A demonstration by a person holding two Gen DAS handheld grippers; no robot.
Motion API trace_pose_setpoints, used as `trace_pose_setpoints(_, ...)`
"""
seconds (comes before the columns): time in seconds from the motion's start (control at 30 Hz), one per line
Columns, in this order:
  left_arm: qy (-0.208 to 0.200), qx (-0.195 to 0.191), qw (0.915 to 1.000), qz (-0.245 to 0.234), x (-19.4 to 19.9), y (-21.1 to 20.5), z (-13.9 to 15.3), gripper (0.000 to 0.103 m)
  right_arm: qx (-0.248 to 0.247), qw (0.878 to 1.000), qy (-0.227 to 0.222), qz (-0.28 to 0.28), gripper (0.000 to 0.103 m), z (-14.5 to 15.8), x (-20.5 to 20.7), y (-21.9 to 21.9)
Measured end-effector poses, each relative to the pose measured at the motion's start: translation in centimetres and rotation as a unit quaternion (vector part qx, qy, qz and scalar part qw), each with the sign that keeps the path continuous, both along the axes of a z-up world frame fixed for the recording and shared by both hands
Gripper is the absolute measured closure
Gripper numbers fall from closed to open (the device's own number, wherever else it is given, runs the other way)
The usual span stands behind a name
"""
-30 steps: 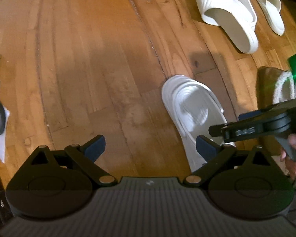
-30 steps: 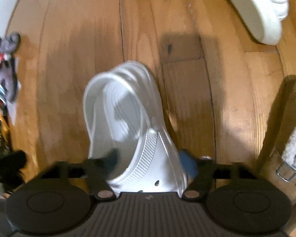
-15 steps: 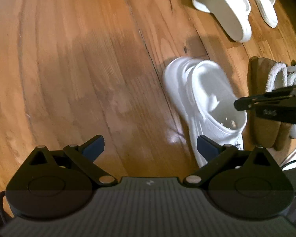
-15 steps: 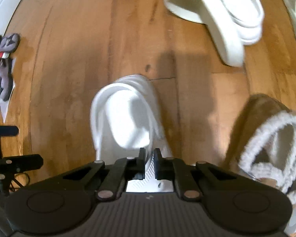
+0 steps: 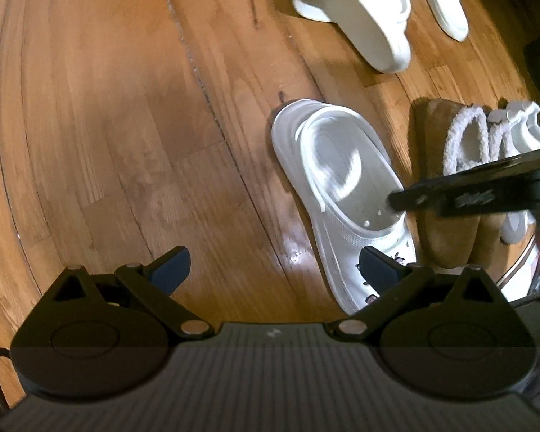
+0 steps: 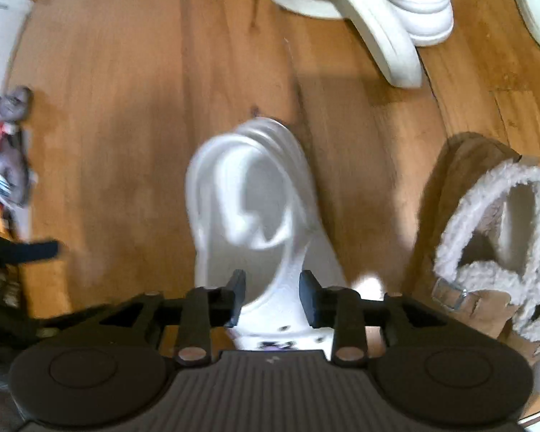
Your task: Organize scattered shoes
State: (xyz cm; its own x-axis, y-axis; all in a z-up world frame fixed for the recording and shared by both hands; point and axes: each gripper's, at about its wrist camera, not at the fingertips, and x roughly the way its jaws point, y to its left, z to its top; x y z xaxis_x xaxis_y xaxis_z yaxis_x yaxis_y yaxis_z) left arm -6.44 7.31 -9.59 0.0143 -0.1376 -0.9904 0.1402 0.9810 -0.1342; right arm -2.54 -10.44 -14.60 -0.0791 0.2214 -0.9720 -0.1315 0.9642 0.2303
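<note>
Two grippers over wooden floor (image 5: pixel 108 126). Left gripper (image 5: pixel 273 266) spread wide, empty. Right gripper (image 6: pixel 271 297) parted around white clog (image 6: pixel 248 208), fingers either side of strap, not clamping. Clog lies just beside tan fleece-lined sandals (image 6: pixel 486 223).

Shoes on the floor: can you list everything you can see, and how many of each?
clog: one, white, middle of the floor
slides: three, white, far end; two overlapping, one apart to their right
fleece-lined slippers: apparently two, tan with white fluff, side by side just right of the clog
white shoe: one, mostly hidden beyond the slippers
grey items: on paper at the left edge, too blurred to name
floor: brown wood boards
left gripper: black, fingers wide apart over bare floor left of the clog
right gripper: black, fingers either side of the clog's upper; grip unclear
</note>
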Motion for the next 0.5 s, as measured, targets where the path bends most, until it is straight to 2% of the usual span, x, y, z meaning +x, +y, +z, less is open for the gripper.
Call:
trace_pose_setpoints(0.03, -0.001, 0.005, 1.0, -0.004, 0.0, -0.2, 0.0, 0.001, -0.009, 1.0, -0.003, 0.004, 0.044, -0.7, -0.1, 0.1)
trace_pose_setpoints(0.07, -0.002, 0.011, 0.9999, -0.008, 0.0, -0.3, -0.1, 0.001, -0.009, 1.0, -0.004, 0.001, 0.047, -1.3, -0.2, 0.0)
trace_pose_setpoints(0.1, -0.003, 0.016, 0.9998, -0.012, 0.0, -0.5, -0.1, 0.001, -0.011, 1.0, -0.008, 0.002, 0.058, -1.6, -0.2, 0.0)
trace_pose_setpoints(0.13, -0.005, 0.021, 0.9996, -0.017, 0.0, -0.7, -0.2, 0.001, -0.018, 1.0, -0.017, 0.01, 0.063, -1.6, -0.1, 0.2)
trace_pose_setpoints(0.2, -0.007, 0.032, 0.9992, -0.025, 0.0, -1.0, -0.2, 0.001, -0.035, 0.998, -0.037, 0.029, 0.084, -1.3, 0.0, 0.5)
trace_pose_setpoints(0.23, -0.004, 0.032, 0.9992, -0.024, 0.0, -0.9, -0.4, 0.001, -0.049, 0.997, -0.049, 0.046, 0.089, -0.7, -0.1, 0.8)
trace_pose_setpoints(0.3, 0.003, 0.028, 0.9994, -0.02, 0.1, -0.7, -0.7, 0.001, -0.073, 0.992, -0.071, 0.071, 0.091, 0.6, -0.4, 1.3)
trace_pose_setpoints(0.37, 0.003, 0.019, 0.9995, -0.026, 0.2, -0.9, -0.7, 0.001, -0.07, 0.994, -0.067, 0.058, 0.091, 1.7, -0.7, 0.8)
trace_pose_setpoints(0.43, -0.002, 0.013, 0.9995, -0.03, 0.2, -1.0, -0.8, 0.001, -0.065, 0.996, -0.046, 0.031, 0.082, 2.5, -0.9, -0.2)
trace_pose_setpoints(0.47, -0.009, 0.011, 0.9995, -0.028, 0.4, -1.1, -0.9, 0.001, -0.063, 0.997, -0.046, 0.025, 0.052, 2.8, -0.9, -0.4)
trace_pose_setpoints(0.5, -0.016, 0.009, 0.9995, -0.025, 0.5, -1.2, -0.9, 0.001, -0.059, 0.997, -0.05, 0.013, 0.028, 3.4, -0.8, -1.0)
